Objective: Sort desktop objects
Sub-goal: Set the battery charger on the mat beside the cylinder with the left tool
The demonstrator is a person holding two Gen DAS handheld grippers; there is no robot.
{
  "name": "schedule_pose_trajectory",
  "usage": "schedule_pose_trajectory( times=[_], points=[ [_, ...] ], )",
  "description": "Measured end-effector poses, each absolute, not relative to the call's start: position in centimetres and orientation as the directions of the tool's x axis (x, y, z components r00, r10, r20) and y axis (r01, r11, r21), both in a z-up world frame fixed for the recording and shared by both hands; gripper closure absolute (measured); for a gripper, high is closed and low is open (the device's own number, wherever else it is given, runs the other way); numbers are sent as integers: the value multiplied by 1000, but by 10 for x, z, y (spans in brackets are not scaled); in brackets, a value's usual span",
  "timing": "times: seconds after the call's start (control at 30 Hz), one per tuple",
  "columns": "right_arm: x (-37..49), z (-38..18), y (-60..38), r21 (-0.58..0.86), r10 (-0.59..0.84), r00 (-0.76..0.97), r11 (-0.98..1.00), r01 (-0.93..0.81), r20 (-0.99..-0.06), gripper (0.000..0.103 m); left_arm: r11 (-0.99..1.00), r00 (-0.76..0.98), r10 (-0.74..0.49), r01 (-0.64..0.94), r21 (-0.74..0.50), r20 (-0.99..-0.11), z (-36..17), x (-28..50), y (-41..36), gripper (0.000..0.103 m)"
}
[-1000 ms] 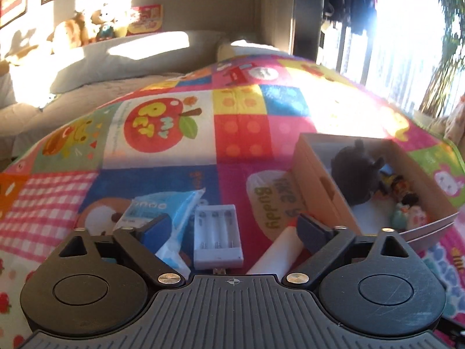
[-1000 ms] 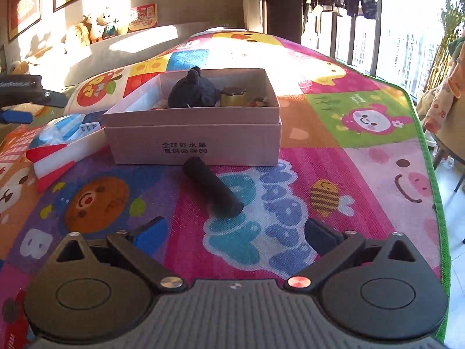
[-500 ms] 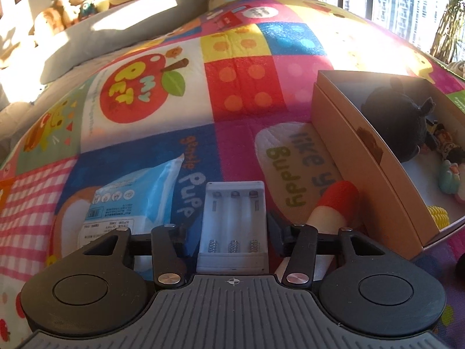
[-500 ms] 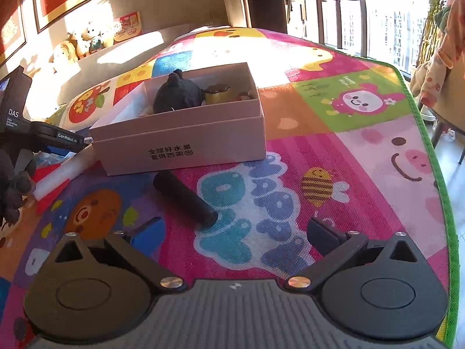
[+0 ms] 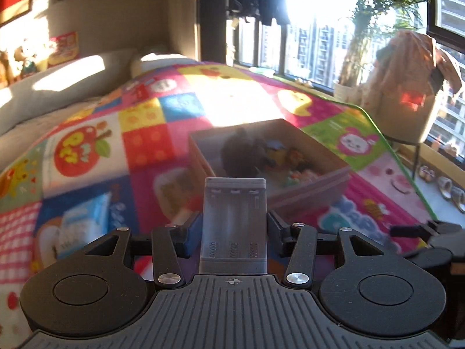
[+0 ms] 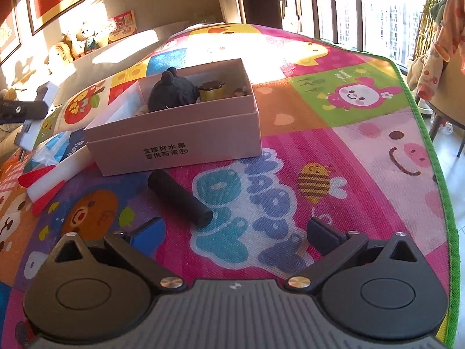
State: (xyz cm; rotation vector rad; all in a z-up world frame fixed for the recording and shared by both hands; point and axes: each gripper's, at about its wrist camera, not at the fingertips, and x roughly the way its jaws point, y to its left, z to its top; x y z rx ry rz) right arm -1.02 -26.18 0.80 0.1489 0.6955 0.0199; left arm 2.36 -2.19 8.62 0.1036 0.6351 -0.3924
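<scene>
two grippers are in my views, and the pink cardboard box [image 6: 180, 142] with black printed characters on its side is my landmark on the colourful cartoon play mat [image 6: 348, 151]. my left gripper [image 5: 234, 229] has its fingers clamped on the sides of a grey plastic three-slot battery holder [image 5: 234, 218], which is lifted off the mat and sits in front of the box's near wall in the left wrist view; that view is blurred, so detail beyond it is soft. my right gripper [image 6: 232, 229] has its fingers spread wide with nothing between them, hovering over the mat on the near side of the box. a black cylinder [image 6: 178, 197] lies on the mat just in front of the box, between it and the right gripper. a white foam rocket with red nose and fins [image 6: 49, 183] lies to the left of the box, its far end beside the box's corner. a blue and white tissue packet [image 6: 52, 148] lies further left of the box. inside the box sit a dark plush toy [image 6: 171, 93] and a small gold tin [image 6: 212, 91].
</scene>
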Motion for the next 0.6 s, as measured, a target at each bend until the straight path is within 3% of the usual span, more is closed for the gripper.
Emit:
schedule_pose_trajectory(
  times=[0.17,0.23,0.3,0.43,0.6],
  points=[
    [-8,8,-259,119,55,760,992,30,-647,0,925,692,-282,379,2,-665,35,-4,-37,45],
    [-7,8,-256,96,42,754,995,28,-656,0,925,686,-290,379,-12,-667,29,-13,-34,25],
    [-6,7,-253,75,31,746,997,25,-665,0,927,687,-299,373,-31,-663,28,-22,-29,17],
    [-3,7,-250,44,22,728,999,11,-686,0,933,703,-272,360,-1,-657,23,-26,-28,9],
    [1,9,-246,7,20,702,1000,-22,-712,0,950,733,-250,313,-14,-633,18,-18,-31,7]
  ],
)
